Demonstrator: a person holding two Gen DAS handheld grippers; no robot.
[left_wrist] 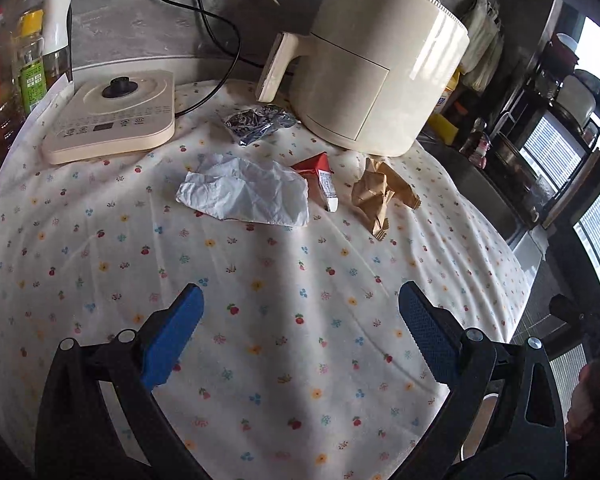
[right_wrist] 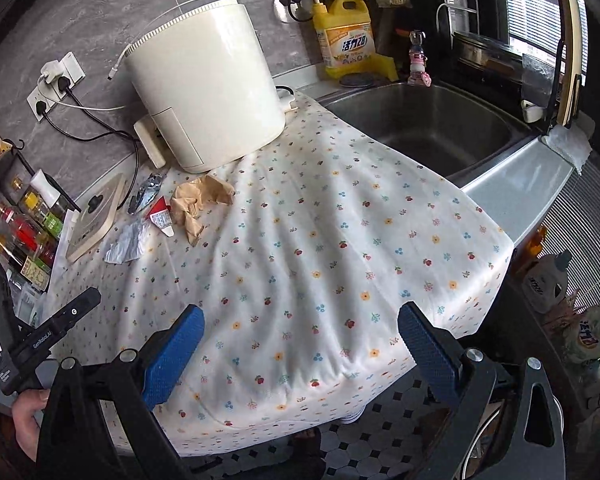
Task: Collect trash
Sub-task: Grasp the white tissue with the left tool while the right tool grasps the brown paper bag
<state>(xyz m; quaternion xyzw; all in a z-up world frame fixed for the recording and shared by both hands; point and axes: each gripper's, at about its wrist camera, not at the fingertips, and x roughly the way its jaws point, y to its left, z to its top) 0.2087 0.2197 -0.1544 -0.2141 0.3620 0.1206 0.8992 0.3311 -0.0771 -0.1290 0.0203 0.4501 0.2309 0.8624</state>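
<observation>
Several pieces of trash lie on a flowered cloth: a crumpled white paper (left_wrist: 246,194) (right_wrist: 126,242), a red and white wrapper (left_wrist: 320,176) (right_wrist: 161,216), a crumpled brown paper bag (left_wrist: 378,196) (right_wrist: 196,202) and a crinkled silver foil wrapper (left_wrist: 256,122) (right_wrist: 146,194). My left gripper (left_wrist: 300,296) hovers open over the cloth, well short of the white paper. My right gripper (right_wrist: 300,316) is open too, above the cloth's near edge, far from the trash. Neither holds anything.
A cream air fryer (left_wrist: 380,72) (right_wrist: 208,92) stands behind the trash, and a kettle base (left_wrist: 112,120) (right_wrist: 96,216) with its black cord lies to the left. Bottles (right_wrist: 24,232) line the left edge. A steel sink (right_wrist: 432,128) and yellow detergent jug (right_wrist: 346,36) are at right.
</observation>
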